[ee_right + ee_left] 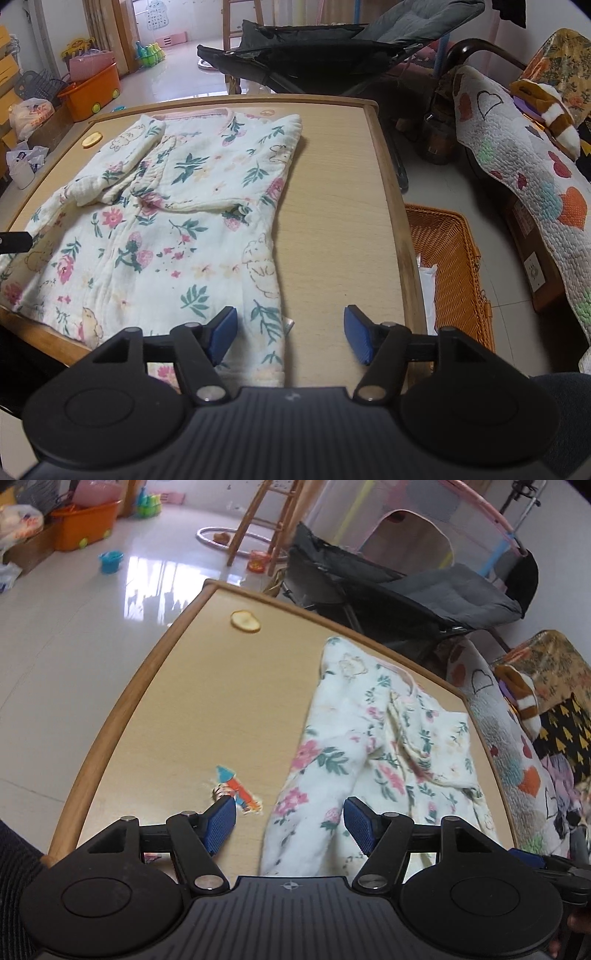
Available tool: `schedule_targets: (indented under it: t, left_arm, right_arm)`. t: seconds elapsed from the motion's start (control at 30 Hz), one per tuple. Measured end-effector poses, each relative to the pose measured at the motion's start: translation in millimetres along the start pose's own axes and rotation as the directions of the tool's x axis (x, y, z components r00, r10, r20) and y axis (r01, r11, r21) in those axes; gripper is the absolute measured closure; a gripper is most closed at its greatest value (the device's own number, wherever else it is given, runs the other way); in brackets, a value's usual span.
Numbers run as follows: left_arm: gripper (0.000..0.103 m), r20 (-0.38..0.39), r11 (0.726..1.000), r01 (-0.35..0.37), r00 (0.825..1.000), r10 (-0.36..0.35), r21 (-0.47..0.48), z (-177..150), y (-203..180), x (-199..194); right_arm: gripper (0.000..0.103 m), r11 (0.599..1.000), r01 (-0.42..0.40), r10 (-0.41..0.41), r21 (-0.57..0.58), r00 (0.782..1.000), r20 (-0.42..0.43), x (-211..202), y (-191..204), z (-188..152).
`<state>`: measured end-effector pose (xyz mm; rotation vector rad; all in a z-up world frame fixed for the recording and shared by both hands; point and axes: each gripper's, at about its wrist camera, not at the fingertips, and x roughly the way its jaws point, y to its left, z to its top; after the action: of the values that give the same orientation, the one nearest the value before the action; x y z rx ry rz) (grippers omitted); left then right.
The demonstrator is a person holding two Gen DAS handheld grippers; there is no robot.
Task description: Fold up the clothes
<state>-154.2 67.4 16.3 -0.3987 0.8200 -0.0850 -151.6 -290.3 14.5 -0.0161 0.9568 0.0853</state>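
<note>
While the garment [177,206] is lying spread on the counter [332,192], white with pink flowers and green leaves, one sleeve [122,162] is lying folded in across its chest. Its collar is facing the far edge, and its near hem is hanging slightly over the near edge at the left of the right wrist view.

The right claw [290,334] is hovering over the garment's near right corner with its jaws standing wide; its left pad [225,334] is sitting over the cloth and its right pad [356,338] over bare wood, neither pressing on anything.

The left claw [290,825] is also standing wide, holding nothing. Its right pad [360,823] is hanging over the cloth's edge [295,805], and its left pad [221,823] over a sticker [238,792] on the wood. A small round disc [245,621] is lying near the counter's far corner.

A wicker basket [454,266] is standing on the floor just beside the counter, with a quilt [517,158] draped beyond it. A dark sleeve [14,864] is showing at the left wrist view's lower left.
</note>
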Motion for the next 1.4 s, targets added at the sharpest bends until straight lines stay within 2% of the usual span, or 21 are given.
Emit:
schedule_targets:
  t: [0.23, 0.37, 0.53, 0.73, 0.93, 1.07, 1.2, 1.23, 1.4]
  left_arm:
    - [0.034, 0.022, 0.998, -0.003, 1.000, 0.001, 0.065, -8.2, -4.3, -0.1]
    - [0.034, 0.028, 0.998, 0.005, 1.000, -0.007, 0.062, -8.4, -4.2, -0.7]
    - [0.033, 0.034, 0.999, 0.022, 0.999, -0.023, 0.029, -8.1, -3.3, 1.4]
    - [0.031, 0.033, 0.999, 0.027, 0.999, -0.028, 0.034, -9.4, -5.2, 2.6]
    - [0.031, 0.031, 0.999, 0.038, 0.999, -0.039, 0.028, -9.9, -2.7, 2.6]
    - [0.030, 0.028, 0.999, 0.043, 0.999, -0.044, 0.026, -9.6, -1.6, 3.1]
    - [0.027, 0.026, 0.998, 0.050, 0.998, -0.051, 0.028, -9.1, -2.1, 4.2]
    - [0.026, 0.026, 0.998, 0.049, 0.998, -0.050, 0.031, -9.2, -2.5, 4.4]
    - [0.024, 0.023, 0.998, 0.047, 0.999, -0.048, 0.047, -9.4, -5.3, 5.4]
  right_arm:
    - [0.040, 0.999, 0.018, -0.018, 0.027, 1.000, -0.006, -1.7, -0.3, 3.5]
    - [0.040, 0.996, 0.014, -0.019, 0.085, 0.998, 0.066, -13.6, -7.0, 17.1]
    - [0.041, 0.993, 0.019, -0.034, 0.119, 0.992, 0.118, -15.5, -15.7, 52.6]
    - [0.041, 0.991, 0.009, -0.025, 0.133, 0.993, 0.119, 9.6, -11.7, 89.0]
    - [0.044, 0.992, -0.009, 0.000, 0.128, 0.998, 0.070, 44.6, 2.3, 106.9]
    - [0.058, 0.992, -0.039, 0.035, 0.116, 0.999, 0.036, 59.1, 8.3, 113.1]
    - [0.085, 0.996, -0.018, 0.018, 0.089, 1.000, -0.009, 70.1, 14.1, 114.3]
    - [0.090, 0.995, -0.023, 0.024, 0.094, 1.000, -0.014, 71.6, 14.5, 113.7]
    - [0.094, 0.997, -0.015, 0.015, 0.070, 1.000, -0.003, 70.9, 17.8, 109.6]
